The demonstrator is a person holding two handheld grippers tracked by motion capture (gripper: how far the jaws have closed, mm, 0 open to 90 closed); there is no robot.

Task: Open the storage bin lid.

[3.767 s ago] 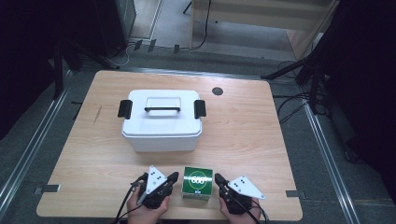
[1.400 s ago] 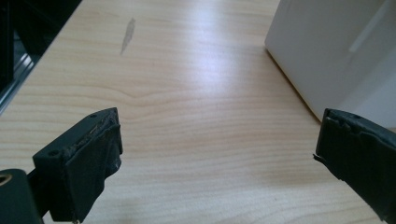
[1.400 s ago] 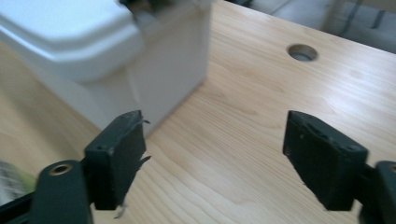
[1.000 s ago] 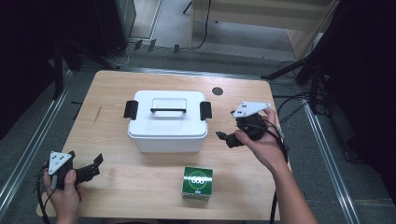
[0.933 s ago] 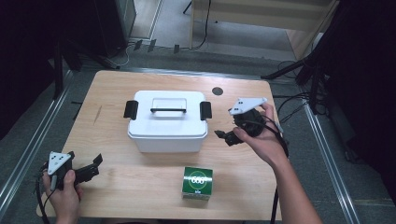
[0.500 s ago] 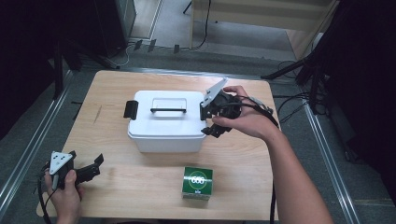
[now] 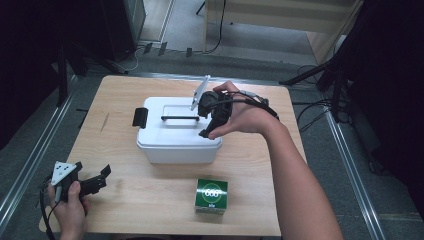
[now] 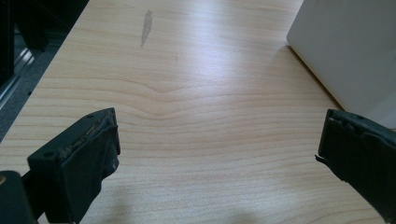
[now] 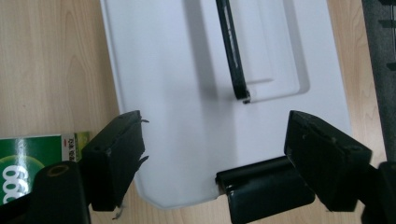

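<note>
From the high view, your right gripper (image 7: 207, 131) is hovering over the right end of the white lidded box (image 7: 172, 137) mid-bench, jaws closing a bit with nothing pinched. In the left gripper view, your left gripper (image 8: 217, 154) is sitting spread wide over bare bench (image 8: 187, 93). The right gripper view is looking down on the lid, jaws straddling the box's black side latch (image 9: 261, 189).
</note>
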